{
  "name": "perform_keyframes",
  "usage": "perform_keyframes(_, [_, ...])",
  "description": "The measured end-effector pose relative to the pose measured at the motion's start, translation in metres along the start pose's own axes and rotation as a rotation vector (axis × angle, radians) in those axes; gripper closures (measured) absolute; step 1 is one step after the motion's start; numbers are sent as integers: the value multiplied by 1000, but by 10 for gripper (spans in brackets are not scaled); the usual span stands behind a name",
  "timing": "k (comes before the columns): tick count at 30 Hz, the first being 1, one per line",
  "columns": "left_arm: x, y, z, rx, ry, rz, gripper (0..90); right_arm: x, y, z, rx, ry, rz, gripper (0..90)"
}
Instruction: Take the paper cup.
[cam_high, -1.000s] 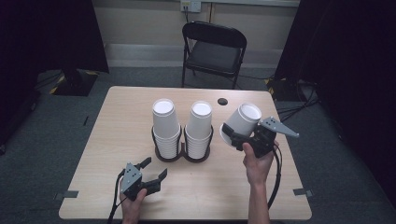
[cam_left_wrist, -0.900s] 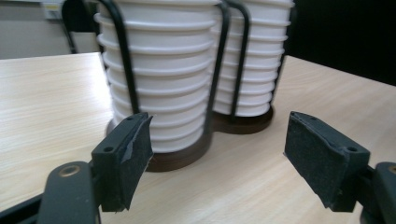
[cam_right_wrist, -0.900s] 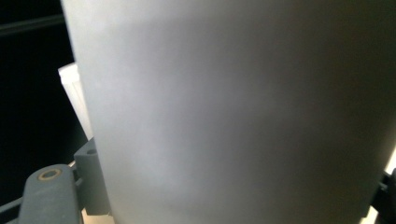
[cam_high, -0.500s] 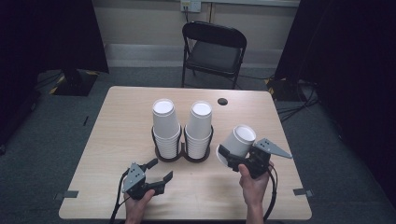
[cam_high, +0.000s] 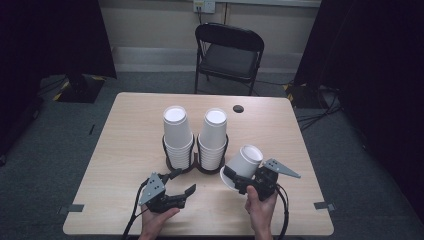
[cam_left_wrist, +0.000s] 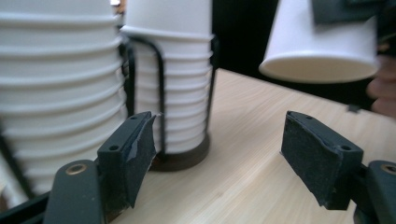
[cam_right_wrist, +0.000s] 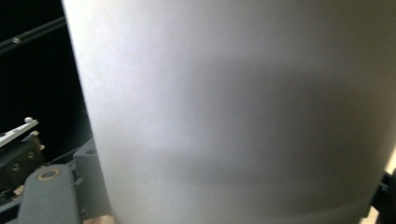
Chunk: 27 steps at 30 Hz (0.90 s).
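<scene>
Two stacks of upturned white paper cups, left stack (cam_high: 177, 132) (cam_left_wrist: 51, 70) and right stack (cam_high: 214, 135) (cam_left_wrist: 177, 84), stand in a black wire holder (cam_high: 196, 169) at the middle of the wooden table (cam_high: 130, 130). My right gripper (cam_high: 240, 179) (cam_right_wrist: 217, 196) is shut on a single white cup (cam_high: 245, 160) (cam_right_wrist: 233, 112) (cam_left_wrist: 317, 42). It holds the cup base-up and tilted, just above the table to the right of the holder. My left gripper (cam_high: 184, 181) (cam_left_wrist: 217, 154) is open with nothing between its jaws. It sits low in front of the stacks and points at them.
A small black round disc (cam_high: 238, 108) lies at the far side of the table. A black folding chair (cam_high: 227, 47) stands beyond the far edge. Cables (cam_high: 315, 117) run over the floor at the right. Bare tabletop lies to the left of the holder.
My right gripper has brought the cup down and nearer the front edge, from beside the right stack to low over the table. My left gripper has shifted slightly to the right.
</scene>
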<state>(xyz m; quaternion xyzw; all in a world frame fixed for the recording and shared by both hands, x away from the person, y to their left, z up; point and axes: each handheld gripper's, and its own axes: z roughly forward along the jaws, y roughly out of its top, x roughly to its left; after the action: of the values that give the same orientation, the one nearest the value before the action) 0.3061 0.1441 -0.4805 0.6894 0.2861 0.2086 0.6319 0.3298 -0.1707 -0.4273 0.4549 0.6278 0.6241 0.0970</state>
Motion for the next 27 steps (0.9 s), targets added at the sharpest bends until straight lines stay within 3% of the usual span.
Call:
perform_keyframes(1, [-2,1,1,-22,-19,-1,253,2,-2,1,2,9,12,153])
perform_keyframes(7, [-10,3,10,-26,-43,24,299,11,-9,7,19,37,18,152])
perform_keyframes(11, [-11,1,15,-43,-81,-26,338,15,-15,9,24,51,40,152])
perform_keyframes(13, [-12,1,17,-52,-90,-27,338,15,-16,10,25,54,40,152])
perform_keyframes(18, [-15,-2,23,-66,-103,-14,365,19,-21,14,46,69,50,150])
perform_keyframes(20, [-16,-2,24,-78,-111,-7,388,20,-22,13,42,55,48,150])
perform_keyframes(27, [-20,-6,29,-102,-144,9,437,21,-19,9,17,74,60,150])
